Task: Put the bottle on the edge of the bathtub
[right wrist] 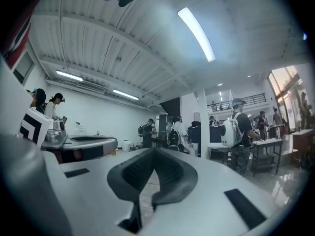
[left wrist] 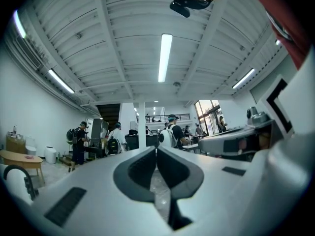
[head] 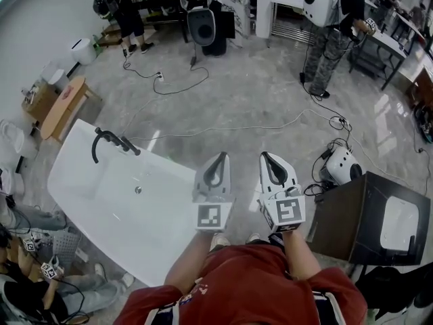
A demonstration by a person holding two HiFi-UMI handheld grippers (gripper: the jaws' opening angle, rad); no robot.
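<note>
Two claws, your left gripper [head: 220,158] and right gripper [head: 266,158], sit pressed together on nothing; no bottle shows anywhere, bathtub [head: 162,162] lies left; expect light, slick plastic, so pinch it mid-body.

bathtub [head: 88,181] white, faucet [head: 111,141] black. left gripper [head: 222,156], right gripper [head: 264,156] light grey; marker cubes [head: 210,215] black-white squares. floor [head: 257,93] grey marble veining. shirt [head: 250,283] red. cabinet [head: 345,222] dark brown.
</note>
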